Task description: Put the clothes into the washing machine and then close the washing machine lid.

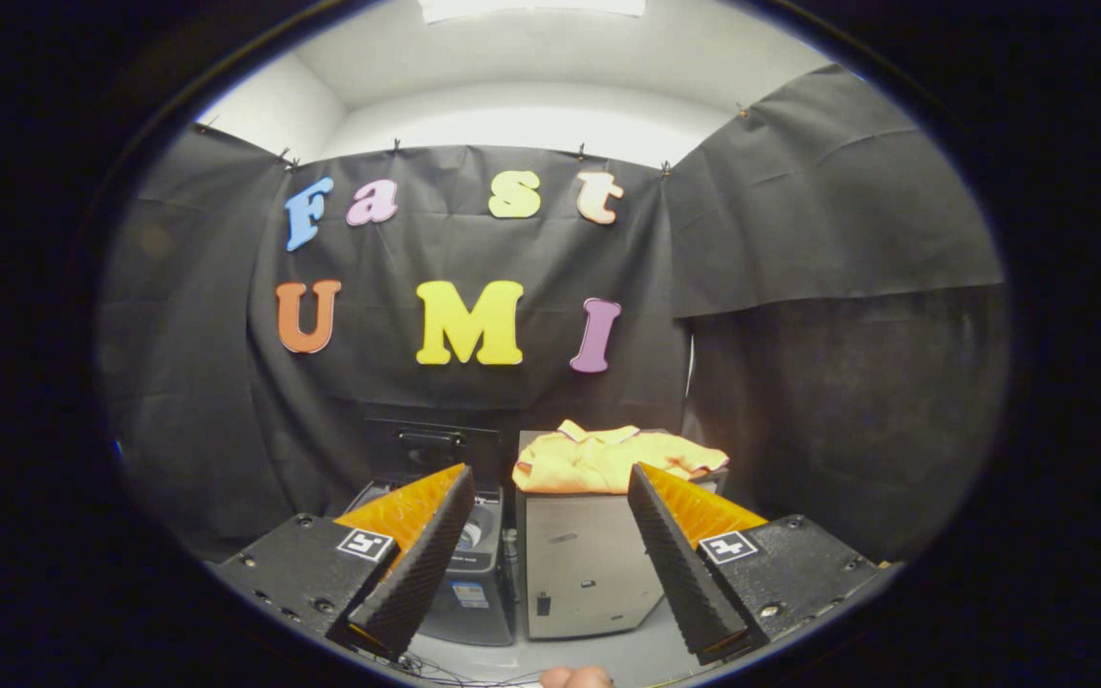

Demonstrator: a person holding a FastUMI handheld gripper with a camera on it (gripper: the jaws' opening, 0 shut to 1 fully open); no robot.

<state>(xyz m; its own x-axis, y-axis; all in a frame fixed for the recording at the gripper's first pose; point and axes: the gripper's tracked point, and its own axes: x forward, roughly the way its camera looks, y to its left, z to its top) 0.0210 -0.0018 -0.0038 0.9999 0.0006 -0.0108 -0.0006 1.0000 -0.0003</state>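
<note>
The tongs [550, 535] stand apart, holding nothing. Beyond them a folded shirt [613, 459] lies on a grey box [589, 564] beside the washing machine [474, 564]. It looks soft and light; pinch a bunched fold.

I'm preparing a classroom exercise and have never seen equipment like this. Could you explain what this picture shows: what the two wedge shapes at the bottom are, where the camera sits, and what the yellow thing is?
The picture comes from a fisheye camera mounted on a hand-held claw; a person carries it, there is no robot arm. The camera looks forward along the claw's two fingers, which are the wedge shapes at the bottom. They stand wide apart and hold nothing.

Beyond the fingers, a yellow garment lies folded on top of a pale box-like cabinet. To the left of the cabinet stands a dark washing machine, its lid raised. Black cloth forms the booth's walls behind. The small pale shape below, between the fingers, is probably part of the person's hand.

The job ahead is to move the garment into the machine and close the lid.
</note>
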